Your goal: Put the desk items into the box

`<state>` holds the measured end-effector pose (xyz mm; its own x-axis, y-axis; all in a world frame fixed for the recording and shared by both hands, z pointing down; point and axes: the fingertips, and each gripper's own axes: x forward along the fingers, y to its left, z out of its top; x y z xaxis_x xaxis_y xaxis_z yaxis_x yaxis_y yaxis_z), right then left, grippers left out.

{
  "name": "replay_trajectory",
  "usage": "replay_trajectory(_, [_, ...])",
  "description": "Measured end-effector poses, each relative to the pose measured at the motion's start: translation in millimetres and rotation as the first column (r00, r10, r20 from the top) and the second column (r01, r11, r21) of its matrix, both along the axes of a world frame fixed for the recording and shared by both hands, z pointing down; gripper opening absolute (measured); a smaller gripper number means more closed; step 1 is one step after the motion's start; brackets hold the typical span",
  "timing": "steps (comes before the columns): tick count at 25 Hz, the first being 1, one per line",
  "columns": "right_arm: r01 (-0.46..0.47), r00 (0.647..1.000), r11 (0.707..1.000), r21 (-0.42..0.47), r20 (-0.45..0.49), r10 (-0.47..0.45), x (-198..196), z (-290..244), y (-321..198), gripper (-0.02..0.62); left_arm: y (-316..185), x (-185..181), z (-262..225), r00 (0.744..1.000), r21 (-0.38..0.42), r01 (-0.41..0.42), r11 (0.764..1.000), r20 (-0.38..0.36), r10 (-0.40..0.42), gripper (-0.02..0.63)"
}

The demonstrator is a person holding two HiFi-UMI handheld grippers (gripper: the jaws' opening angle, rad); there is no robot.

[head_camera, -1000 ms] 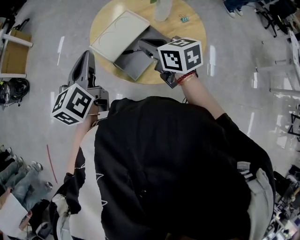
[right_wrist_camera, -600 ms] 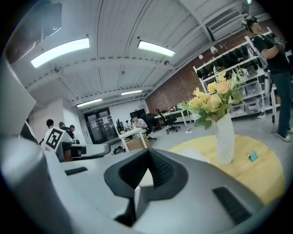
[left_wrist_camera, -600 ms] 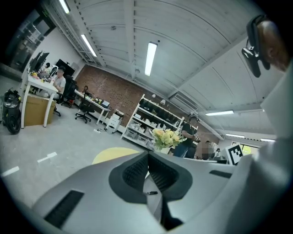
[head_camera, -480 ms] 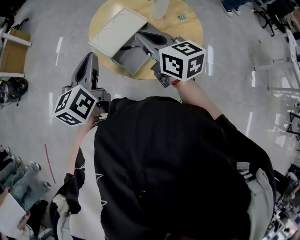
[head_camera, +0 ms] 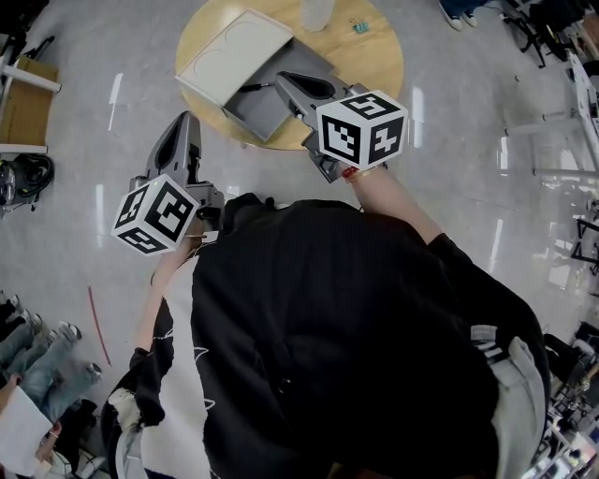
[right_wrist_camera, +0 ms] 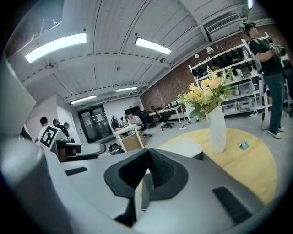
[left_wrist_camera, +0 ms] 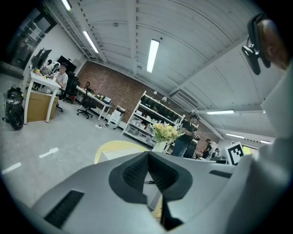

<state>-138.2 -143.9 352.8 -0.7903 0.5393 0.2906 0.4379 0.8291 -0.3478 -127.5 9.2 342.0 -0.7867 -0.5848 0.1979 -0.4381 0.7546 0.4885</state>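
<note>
The round pale wooden bench (head_camera: 379,70) carries an open grey box (head_camera: 257,108) with its white lid (head_camera: 234,58) leaning alongside. The right gripper (head_camera: 281,77) hangs over the box, clenched on nothing; the left gripper (head_camera: 184,117) is likewise clenched and empty, off the bench above the floor. A white vase (head_camera: 316,11) stands near a small teal binder clip (head_camera: 360,27), which lies outside the box.

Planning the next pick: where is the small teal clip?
Head view, upper middle: the small teal clip lies on the round wooden table, just right of the white vase.
</note>
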Motion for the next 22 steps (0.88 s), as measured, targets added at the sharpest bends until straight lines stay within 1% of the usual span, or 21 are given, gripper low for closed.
replay_trajectory(13, [-0.002, 0.999, 1.0, 0.028, -0.04, 0.003, 17.7, 22.1, -1.0, 0.005, 2.4, 20.6, 23.6, 0.998, -0.001, -0.001, 1.0, -0.056, 0.001, 0.011])
replay_trajectory(22, [-0.008, 0.998, 0.999, 0.051, -0.058, 0.011, 22.4, 32.1, 0.5, 0.005, 5.2, 24.7, 28.7, 0.998, -0.005, -0.013, 1.0, -0.069, 0.013, 0.011])
